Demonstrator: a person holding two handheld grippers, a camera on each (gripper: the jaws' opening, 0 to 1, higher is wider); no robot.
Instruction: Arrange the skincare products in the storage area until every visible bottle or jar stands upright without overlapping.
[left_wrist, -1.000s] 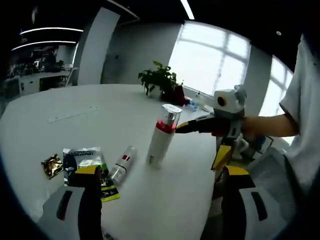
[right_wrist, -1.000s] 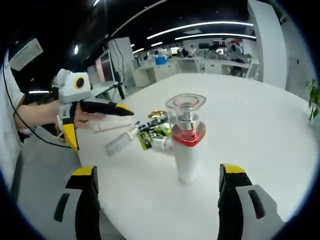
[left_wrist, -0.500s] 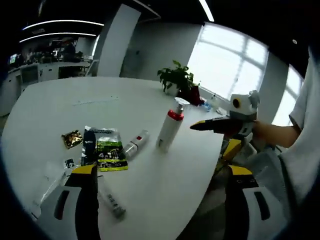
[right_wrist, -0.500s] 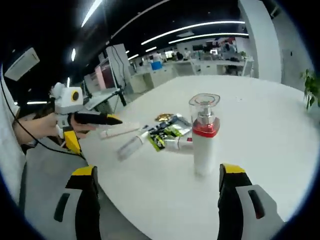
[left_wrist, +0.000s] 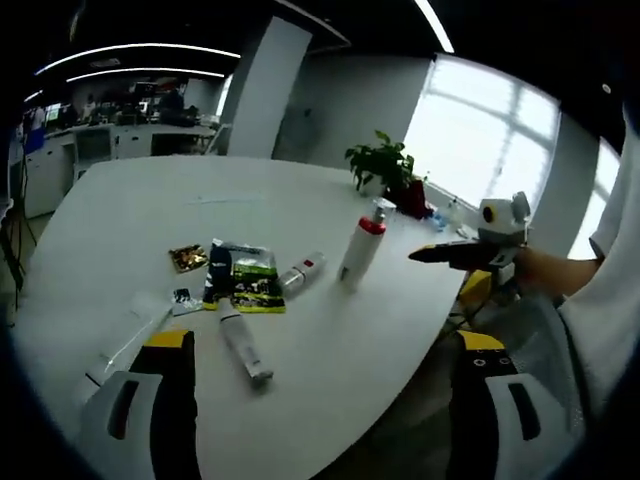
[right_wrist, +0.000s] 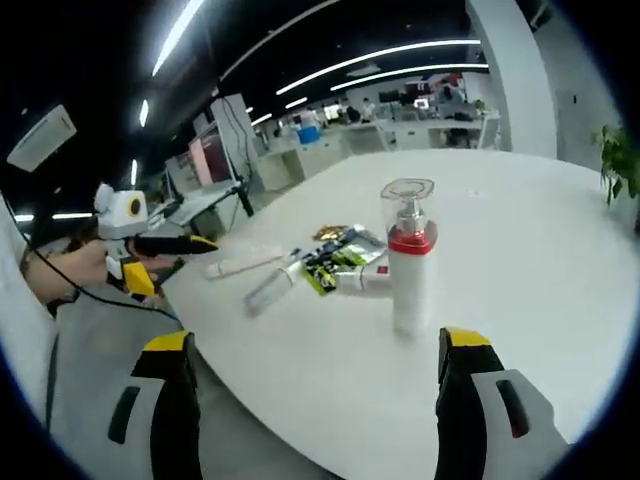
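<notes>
Here, a tall white pump bottle with a red band stands up on the big white table. Left of the bottle, a small bottle, a green packet and a tube lie flat. Both the left gripper and the right gripper are wide open, holding nothing.

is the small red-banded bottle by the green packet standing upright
No, the small bottle lies on its side on the table beside the green packet, while the tall pump bottle stands upright.
</notes>
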